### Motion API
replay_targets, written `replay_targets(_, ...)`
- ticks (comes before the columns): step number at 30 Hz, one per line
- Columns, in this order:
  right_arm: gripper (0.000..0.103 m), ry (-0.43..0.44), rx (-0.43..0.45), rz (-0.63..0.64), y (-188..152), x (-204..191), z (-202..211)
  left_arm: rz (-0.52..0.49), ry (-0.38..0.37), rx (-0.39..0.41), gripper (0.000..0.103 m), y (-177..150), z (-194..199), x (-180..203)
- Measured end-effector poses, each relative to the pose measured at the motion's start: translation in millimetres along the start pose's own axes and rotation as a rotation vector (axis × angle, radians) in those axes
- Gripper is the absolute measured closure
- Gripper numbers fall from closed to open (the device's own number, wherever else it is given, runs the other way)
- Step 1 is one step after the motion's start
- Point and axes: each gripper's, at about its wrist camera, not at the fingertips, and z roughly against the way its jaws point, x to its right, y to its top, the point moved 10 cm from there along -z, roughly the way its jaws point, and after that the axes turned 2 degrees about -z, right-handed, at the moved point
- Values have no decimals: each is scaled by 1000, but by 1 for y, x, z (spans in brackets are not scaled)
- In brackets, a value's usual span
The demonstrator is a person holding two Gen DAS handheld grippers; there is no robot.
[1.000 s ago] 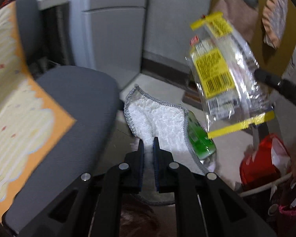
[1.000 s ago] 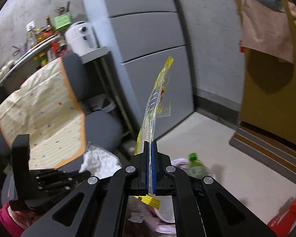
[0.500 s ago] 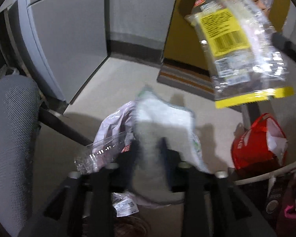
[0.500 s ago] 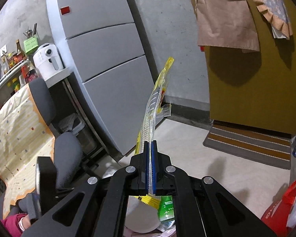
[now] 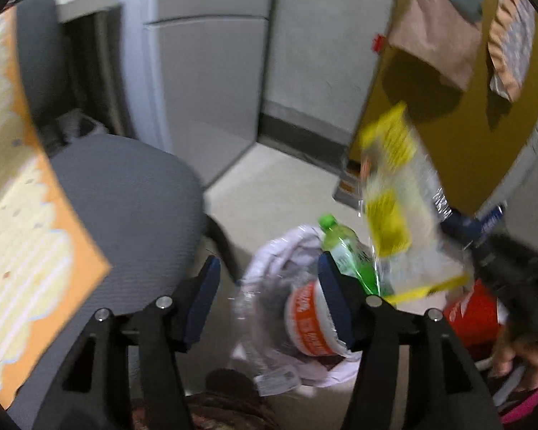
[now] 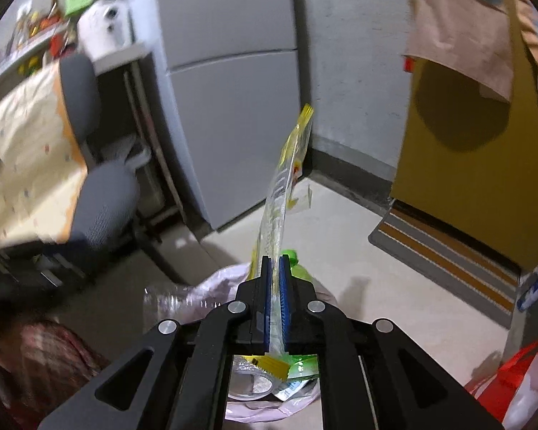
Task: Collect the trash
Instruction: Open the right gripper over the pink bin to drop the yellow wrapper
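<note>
A pale plastic trash bag [image 5: 287, 240] lies open on the floor. It holds a green bottle [image 5: 344, 247], a white cup with an orange band [image 5: 308, 322] and a clear bottle [image 6: 168, 297]. My left gripper [image 5: 268, 265] hangs over the bag, its jaws opening, and nothing is between them. My right gripper [image 6: 276, 261] is above the same bag [image 6: 226, 279]. Its jaws are opening, with a clear and yellow wrapper [image 6: 287, 186] standing loosely between the pads. From the left wrist that wrapper [image 5: 401, 208] shows blurred at the right.
A grey office chair [image 5: 125, 208] with a cream and orange cloth [image 5: 18, 233] stands left of the bag. Behind are a grey cabinet [image 6: 233, 107] and a yellow door [image 6: 466, 179] with a striped mat [image 6: 448, 251]. A red bag [image 6: 513, 383] sits at the right.
The white cloth that my left gripper held is gone from its jaws, which now stand apart. My right gripper has sunk toward the bag and its pads have parted slightly around the wrapper.
</note>
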Motion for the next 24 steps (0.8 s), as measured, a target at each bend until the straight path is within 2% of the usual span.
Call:
replay_targets(1, 77, -3, -21, 6, -6, -2, -9, 15, 9, 14, 47, 0, 7, -7)
replay_targets(2, 71, -6, -45, 7, -13, -5, -15, 31, 17, 27, 47, -1, 16, -14)
replay_targets(5, 71, 41, -89, -18, -24, -13, -20, 71, 35, 52, 44, -7, 35, -30)
replay_targets(11, 71, 54, -34, 12, 4, -24, 17, 113, 100, 82, 43, -17, 66, -54)
replay_targets(16, 68, 134, -47, 50, 14, -58, 52, 137, 161, 85, 41, -30, 89, -66)
replay_targets(18, 62, 160, -52, 86, 16, -75, 63, 144, 180, 85, 33, -35, 101, -66)
replay_targets(20, 44, 183, -56, 114, 18, -91, 75, 147, 196, 87, 27, -40, 116, -67)
replay_targets(24, 20, 201, -57, 183, 24, -114, 100, 143, 216, 81, 9, -47, 136, -60)
